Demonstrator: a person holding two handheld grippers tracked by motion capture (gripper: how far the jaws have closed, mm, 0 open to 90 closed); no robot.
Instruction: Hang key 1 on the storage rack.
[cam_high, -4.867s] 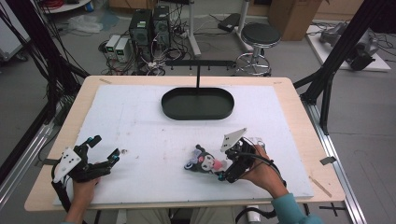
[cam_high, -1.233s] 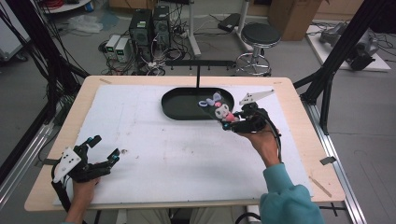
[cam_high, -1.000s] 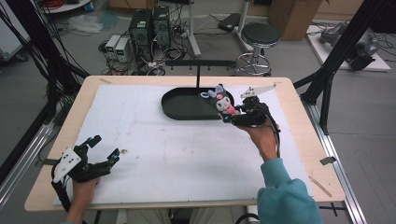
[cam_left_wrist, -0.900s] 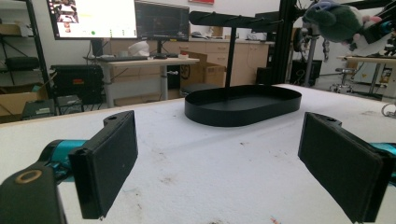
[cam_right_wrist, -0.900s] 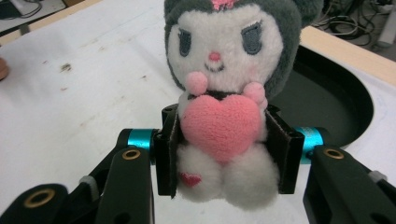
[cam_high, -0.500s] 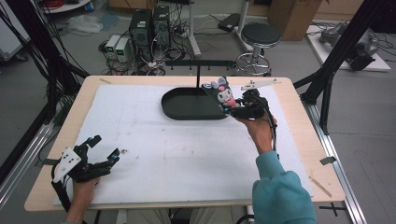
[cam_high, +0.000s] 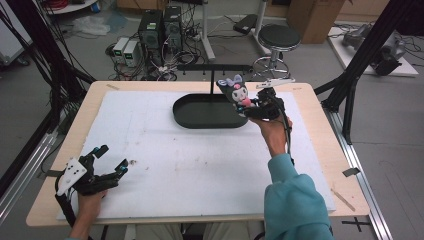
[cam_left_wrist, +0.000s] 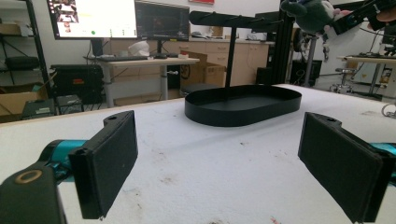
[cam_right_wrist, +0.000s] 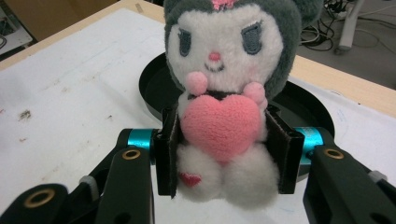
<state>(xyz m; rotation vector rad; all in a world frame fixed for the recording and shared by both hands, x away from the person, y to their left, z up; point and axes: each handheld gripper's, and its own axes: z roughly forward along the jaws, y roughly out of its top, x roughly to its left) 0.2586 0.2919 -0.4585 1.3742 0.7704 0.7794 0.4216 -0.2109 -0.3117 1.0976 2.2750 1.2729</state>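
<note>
Your worktop (cam_high: 150, 130) is big and white. The black tray (cam_high: 200, 112) sits at its far side. Your right gripper (cam_high: 260, 106) squeezes the plush toy (cam_high: 236, 92), up over the tray's right end. Your left gripper (cam_high: 107, 165) rests wide apart, holding nothing.

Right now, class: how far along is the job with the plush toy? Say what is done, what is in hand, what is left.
Done: the right gripper has clamped the plush toy by its body and lifted it off the table. In hand: the toy hangs above the right end of the black tray, near the hook stand. Left: probably setting it in the tray or on the stand. The left gripper rests open.
</note>
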